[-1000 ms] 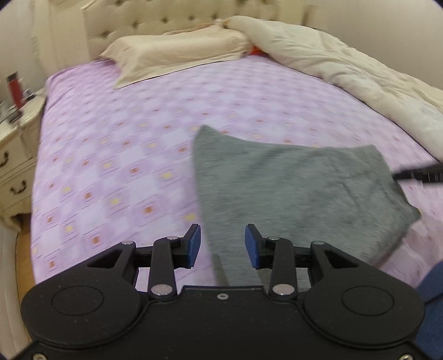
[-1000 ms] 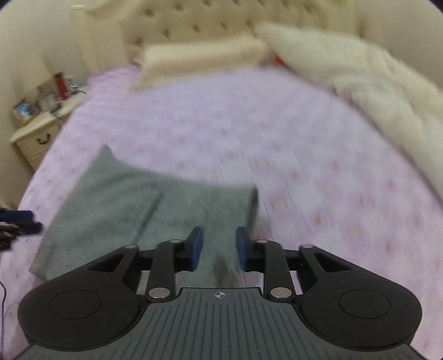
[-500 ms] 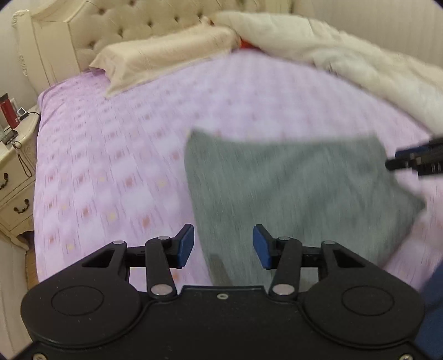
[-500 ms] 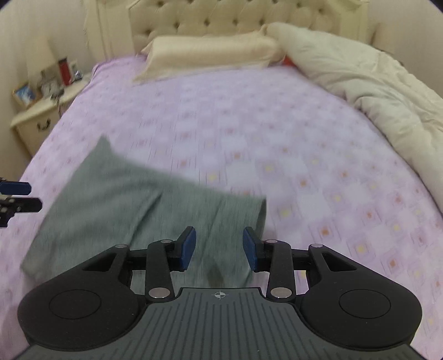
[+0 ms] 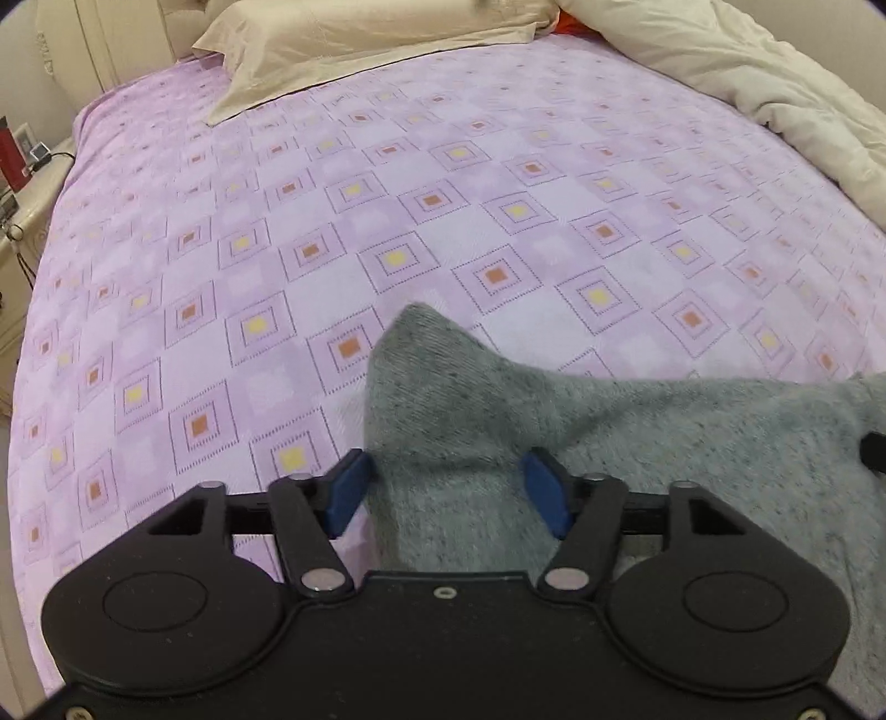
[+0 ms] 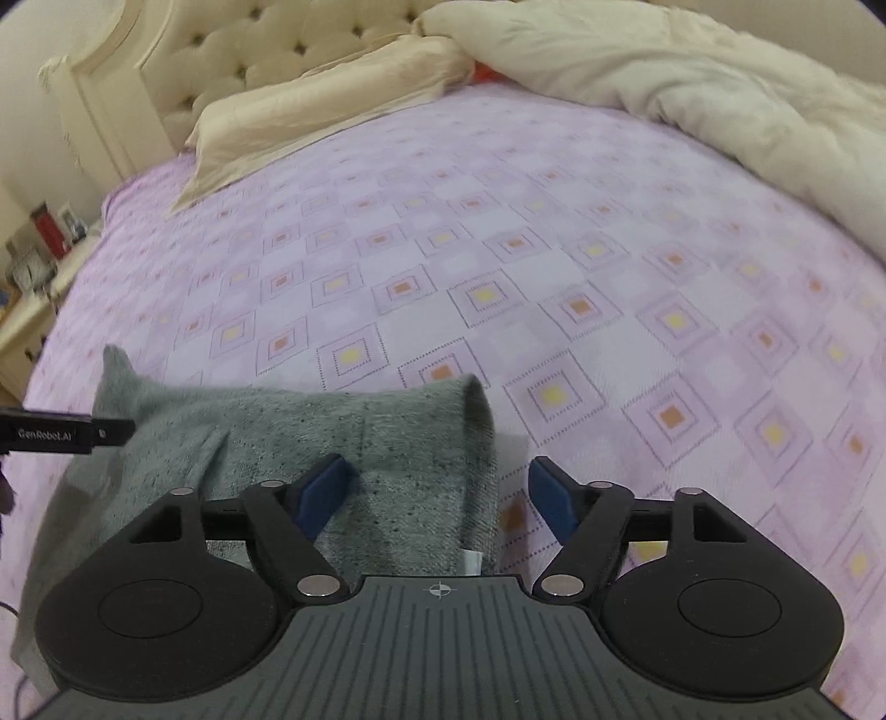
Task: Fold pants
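Note:
Grey folded pants (image 5: pixel 609 437) lie on the purple checked bedsheet (image 5: pixel 387 194) near the bed's front edge. My left gripper (image 5: pixel 448 487) is open, its blue pads astride the pants' left corner, which peaks upward. In the right wrist view the pants (image 6: pixel 310 443) show too. My right gripper (image 6: pixel 437 493) is open over their right edge, which stands up in a fold. The left gripper's tip (image 6: pixel 66 432) shows at the far left of the right wrist view.
A cream pillow (image 5: pixel 360 39) lies at the head of the bed. A bunched cream duvet (image 6: pixel 692 105) runs along the right side. A tufted headboard (image 6: pixel 249 50) stands behind. A nightstand (image 6: pixel 22 310) with small items stands at the left.
Both grippers have opened wider and moved down and forward onto the pants. The left one now straddles the left corner, the right one the right edge.

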A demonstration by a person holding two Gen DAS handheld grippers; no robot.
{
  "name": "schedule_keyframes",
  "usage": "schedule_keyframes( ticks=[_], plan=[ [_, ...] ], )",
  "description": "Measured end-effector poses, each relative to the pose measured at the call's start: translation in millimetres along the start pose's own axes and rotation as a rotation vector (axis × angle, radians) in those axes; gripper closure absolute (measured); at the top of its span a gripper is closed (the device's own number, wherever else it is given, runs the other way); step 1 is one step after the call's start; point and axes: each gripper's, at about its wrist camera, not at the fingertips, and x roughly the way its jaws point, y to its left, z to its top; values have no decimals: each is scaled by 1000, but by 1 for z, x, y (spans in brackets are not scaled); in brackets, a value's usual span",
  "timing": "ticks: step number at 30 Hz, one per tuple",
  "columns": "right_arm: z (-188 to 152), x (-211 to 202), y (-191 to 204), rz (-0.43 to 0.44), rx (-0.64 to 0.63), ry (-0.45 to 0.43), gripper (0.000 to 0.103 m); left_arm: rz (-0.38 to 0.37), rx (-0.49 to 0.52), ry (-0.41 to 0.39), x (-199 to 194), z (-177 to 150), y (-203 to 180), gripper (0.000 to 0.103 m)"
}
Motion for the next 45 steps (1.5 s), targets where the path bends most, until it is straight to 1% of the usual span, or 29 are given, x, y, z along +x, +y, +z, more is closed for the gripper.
schedule_keyframes(
  ticks=[2, 5, 6, 9, 14, 16, 18, 20, 23, 28, 34, 41, 43, 45],
  plan=[
    [-1, 1, -5, 18, 31, 5, 28, -12, -13, 5, 1, 0, 3, 33],
    [-2, 0, -9, 36, 49, 8, 27, -31, -53, 19, 6, 0, 14, 24],
    [-2, -2, -9, 40, 49, 12, 27, -36, -62, 23, 6, 1, 16, 23],
    [-3, -6, -10, 56, 49, 35, 27, -46, -69, 29, 4, 1, 21, 23],
    [-6, -13, -13, 89, 64, 84, 27, -43, -61, 18, -10, -10, 20, 23],
    [-9, -13, -13, 104, 41, 128, 27, -55, -76, 23, -16, -15, 22, 23],
    [-15, -17, -8, 109, -23, 146, 27, -64, -81, 29, -21, -21, 23, 23],
    [-19, -19, -5, 131, -56, 175, 27, -68, -75, 32, -26, -27, 24, 23],
    [-24, -24, -4, 149, -71, 194, 27, -73, -72, 38, -33, -38, 24, 23],
    [-30, -30, -6, 169, -63, 202, 27, -94, -96, 55, -43, -61, 28, 22],
    [-34, -34, -7, 178, -60, 201, 27, -112, -101, 57, -55, -86, 33, 17],
    [-33, -31, -2, 161, -97, 215, 26, -132, -154, 50, -59, -105, 40, 11],
    [-33, -30, 2, 160, -126, 222, 21, -125, -165, 45, -57, -106, 40, 7],
    [-32, -25, 12, 151, -177, 224, 17, -105, -168, 42, -54, -106, 37, 0]
  ],
)
